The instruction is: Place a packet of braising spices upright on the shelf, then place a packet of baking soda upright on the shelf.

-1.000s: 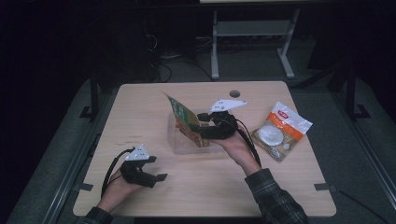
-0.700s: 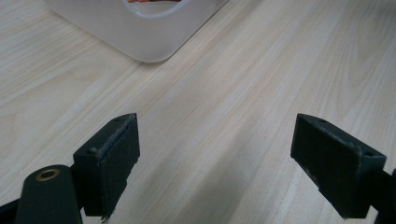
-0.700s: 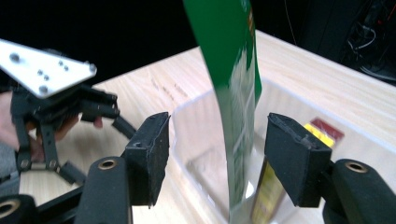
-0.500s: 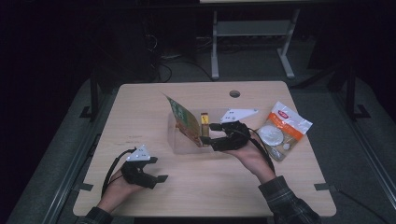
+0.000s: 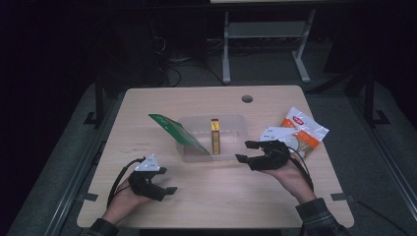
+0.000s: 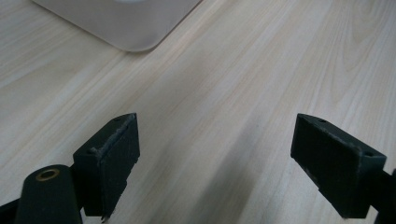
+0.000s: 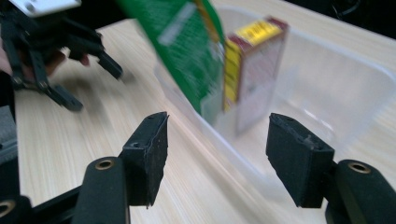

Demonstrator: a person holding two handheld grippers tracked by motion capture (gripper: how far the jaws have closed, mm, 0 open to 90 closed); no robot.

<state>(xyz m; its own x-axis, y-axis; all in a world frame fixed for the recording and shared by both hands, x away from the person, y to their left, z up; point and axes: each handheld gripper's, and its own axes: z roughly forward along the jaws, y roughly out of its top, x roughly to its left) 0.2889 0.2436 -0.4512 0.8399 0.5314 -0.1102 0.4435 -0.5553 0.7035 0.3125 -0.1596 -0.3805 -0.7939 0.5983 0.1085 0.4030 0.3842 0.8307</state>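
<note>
Near the table's [image 5: 206, 206] front-left corner the left gripper [image 5: 164, 189] is seen resting, jaws spread, nothing between them. Toward the right edge the right gripper [image 5: 244, 151] is held level, just beside the bin's [image 5: 231, 120] near-right corner; its jaws have just been opening and nothing is gripped. Mid-table, inside the clear bin, the small box [image 5: 215, 136] is stood on end, long axis upright, yellow top up, against the near wall. It is judged light, stiff and easily tipped; a grip across its narrow faces near the top is advised. The green packet [image 5: 178, 133] is propped at a slant over the bin's left end. By the right edge, more packets [image 5: 306, 129] are left lying.
</note>
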